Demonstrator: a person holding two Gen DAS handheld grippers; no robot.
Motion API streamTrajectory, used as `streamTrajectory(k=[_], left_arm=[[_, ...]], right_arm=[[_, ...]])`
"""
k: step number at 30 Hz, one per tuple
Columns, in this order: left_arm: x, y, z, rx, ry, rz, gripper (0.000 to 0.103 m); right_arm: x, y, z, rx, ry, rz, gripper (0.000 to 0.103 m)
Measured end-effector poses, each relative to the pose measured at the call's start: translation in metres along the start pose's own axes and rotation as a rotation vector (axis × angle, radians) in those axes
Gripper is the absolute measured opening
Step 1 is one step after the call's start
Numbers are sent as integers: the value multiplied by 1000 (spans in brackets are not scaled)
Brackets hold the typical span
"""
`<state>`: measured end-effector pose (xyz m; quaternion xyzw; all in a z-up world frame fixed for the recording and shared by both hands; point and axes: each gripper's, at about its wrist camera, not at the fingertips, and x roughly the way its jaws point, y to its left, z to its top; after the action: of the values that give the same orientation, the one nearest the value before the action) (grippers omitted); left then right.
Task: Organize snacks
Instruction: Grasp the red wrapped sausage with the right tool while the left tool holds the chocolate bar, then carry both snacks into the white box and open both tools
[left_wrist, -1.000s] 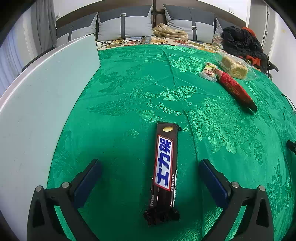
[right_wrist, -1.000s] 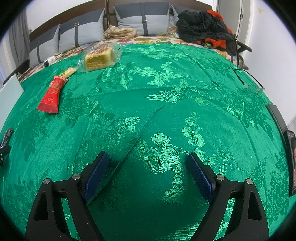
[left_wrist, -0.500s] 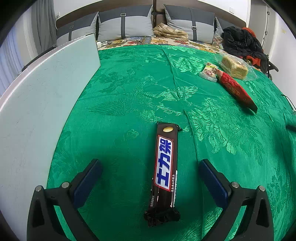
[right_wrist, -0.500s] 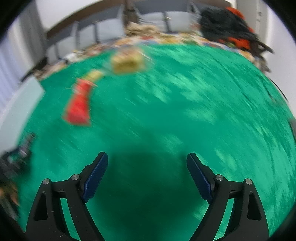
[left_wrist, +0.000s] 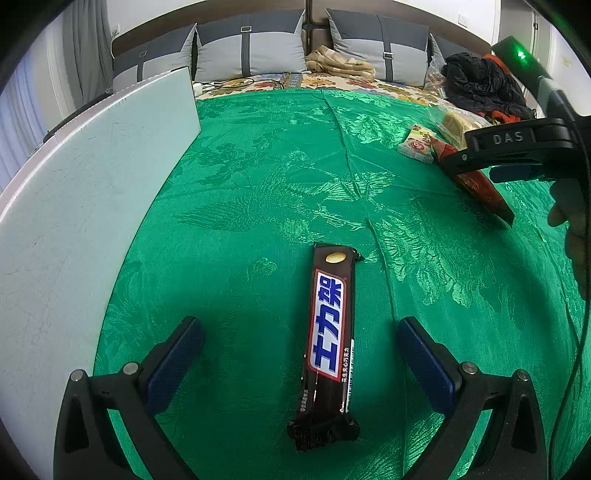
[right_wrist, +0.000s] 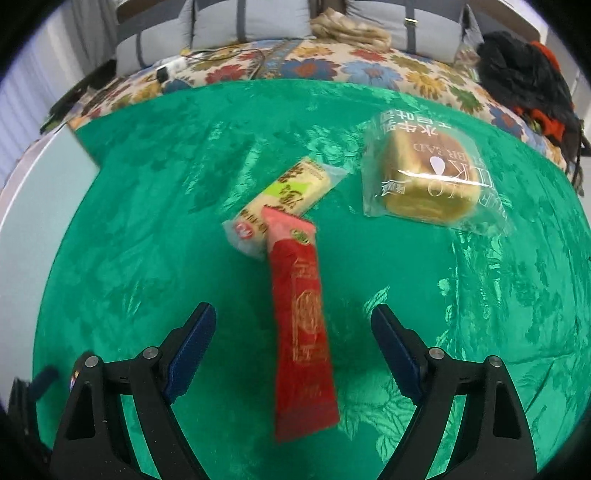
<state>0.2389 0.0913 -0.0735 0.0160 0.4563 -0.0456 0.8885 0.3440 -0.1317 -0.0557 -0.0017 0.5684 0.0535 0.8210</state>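
Below, both grippers straddle a target lengthwise, presumably to close across the narrow width. Left gripper (left_wrist: 299, 350), jaws apart, brackets the chocolate bar (left_wrist: 330, 339) beside the white board (left_wrist: 74, 206). Right gripper (right_wrist: 293, 343), jaws apart, brackets the red packet (right_wrist: 301, 325), farther from the board, overlapping the yellow packet (right_wrist: 284, 195); bagged bread (right_wrist: 428, 177) lies beyond.

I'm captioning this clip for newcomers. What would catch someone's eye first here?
The bright green cloth fills both views. A dark chocolate bar lies between the open left hand-held gripper fingers; a red snack packet lies between the open right hand-held gripper fingers, its far end overlapping a pale wrapped snack.
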Motion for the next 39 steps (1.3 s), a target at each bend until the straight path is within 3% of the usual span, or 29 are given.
streamTrajectory(k=[2, 3, 4, 6, 11, 13, 16, 19, 20, 21, 25, 29, 34, 39], left_arm=[[0, 0, 0, 0, 0, 0, 103], [0, 0, 0, 0, 0, 0, 103], [0, 0, 0, 0, 0, 1, 103], [0, 0, 0, 1, 0, 1, 103], [0, 0, 0, 1, 0, -1, 103], [0, -1, 1, 18, 10, -11, 103], [0, -3, 7, 43, 98, -43, 98], [-8, -12, 8, 74, 109, -49, 63], [-11, -16, 8, 89, 100, -57, 31], [-14, -21, 8, 101, 94, -52, 16], [-25, -17, 2, 27, 80, -98, 16], [-71, 2, -6, -123, 12, -220, 16], [-156, 48, 0, -219, -125, -324, 16], [-216, 144, 13, -287, -230, -240, 16]], right_arm=[[4, 1, 1, -4, 8, -9, 86], [5, 2, 0, -11, 12, -12, 79], [6, 2, -2, -17, 19, -13, 48], [6, 2, -5, -22, 14, -22, 21], [-19, -15, -29, 73, -14, 96, 19], [-41, -28, -51, 112, -22, 193, 19], [-72, -44, -85, 161, -44, 303, 19], [-97, -61, -131, 224, -70, 365, 19], [-103, -64, -144, 241, -79, 368, 19], [-108, -67, -156, 259, -90, 370, 19], [-125, -70, -206, 348, -113, 390, 19], [-141, -52, -219, 312, -124, 381, 19], [-171, -3, -178, 195, -181, 438, 19], [-206, 89, -119, 63, -238, 603, 19]])
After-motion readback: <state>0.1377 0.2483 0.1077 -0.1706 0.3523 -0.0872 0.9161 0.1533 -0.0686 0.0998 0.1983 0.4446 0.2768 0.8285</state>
